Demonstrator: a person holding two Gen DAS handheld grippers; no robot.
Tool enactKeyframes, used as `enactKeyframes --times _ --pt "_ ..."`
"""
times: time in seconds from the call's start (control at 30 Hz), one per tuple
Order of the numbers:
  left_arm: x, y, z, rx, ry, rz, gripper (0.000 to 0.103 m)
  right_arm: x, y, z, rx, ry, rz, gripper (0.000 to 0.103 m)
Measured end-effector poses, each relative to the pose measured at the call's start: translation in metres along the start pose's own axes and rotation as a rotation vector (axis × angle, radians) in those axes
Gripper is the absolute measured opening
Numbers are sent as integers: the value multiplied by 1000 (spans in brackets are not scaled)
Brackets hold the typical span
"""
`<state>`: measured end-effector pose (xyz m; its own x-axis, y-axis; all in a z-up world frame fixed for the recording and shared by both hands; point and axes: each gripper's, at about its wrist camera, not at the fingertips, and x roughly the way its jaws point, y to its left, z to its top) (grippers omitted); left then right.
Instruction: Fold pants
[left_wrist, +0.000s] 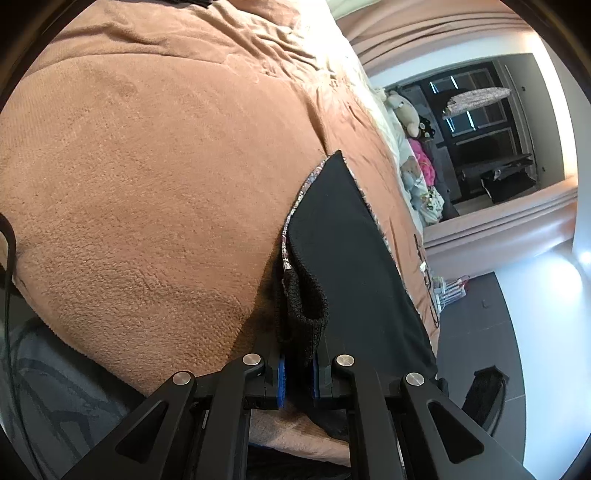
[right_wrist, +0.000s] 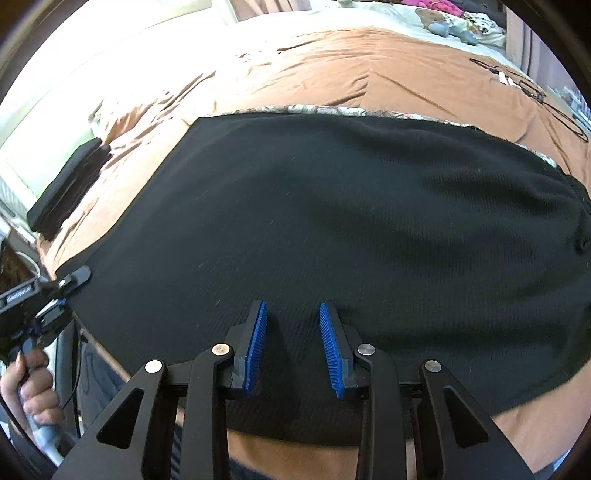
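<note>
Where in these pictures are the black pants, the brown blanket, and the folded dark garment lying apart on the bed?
black pants (right_wrist: 332, 221): right wrist view, middle of the spread fabric.
brown blanket (left_wrist: 147, 184): left wrist view, bare fleece left of the pants.
folded dark garment (right_wrist: 70, 188): right wrist view, its top layer.

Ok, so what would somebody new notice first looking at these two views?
The black pants spread wide over the brown blanket fill the right wrist view. The left gripper is shut on a bunched knit edge of them, while the right gripper hangs open above the cloth. Stuffed toys sit far off.
</note>
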<state>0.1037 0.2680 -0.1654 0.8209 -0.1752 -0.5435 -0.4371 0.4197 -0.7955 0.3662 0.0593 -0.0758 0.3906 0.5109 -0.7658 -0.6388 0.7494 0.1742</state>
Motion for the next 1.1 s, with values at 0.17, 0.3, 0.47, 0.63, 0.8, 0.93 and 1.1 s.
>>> enactKeyframes --times 0.17,0.3,0.47,0.63,0.8,0.93,1.1 --pt "2 -2 1 -9 8 31 9 15 -10 22 40 8 -8 27" --pt "4 -1 3 -28 10 43 9 29 -17 41 47 21 -23 27" --pt "6 3 4 -60 16 57 9 45 -15 65 58 34 -20 24" --pt "9 8 7 -120 27 56 9 62 -13 88 65 45 -32 24" --pt "10 8 10 -147 23 68 9 79 -23 113 104 62 -46 24" --pt "10 9 8 -177 14 69 9 83 -28 129 99 56 -68 24" --pt "11 7 8 -183 10 76 12 95 -38 145 104 48 -96 24"
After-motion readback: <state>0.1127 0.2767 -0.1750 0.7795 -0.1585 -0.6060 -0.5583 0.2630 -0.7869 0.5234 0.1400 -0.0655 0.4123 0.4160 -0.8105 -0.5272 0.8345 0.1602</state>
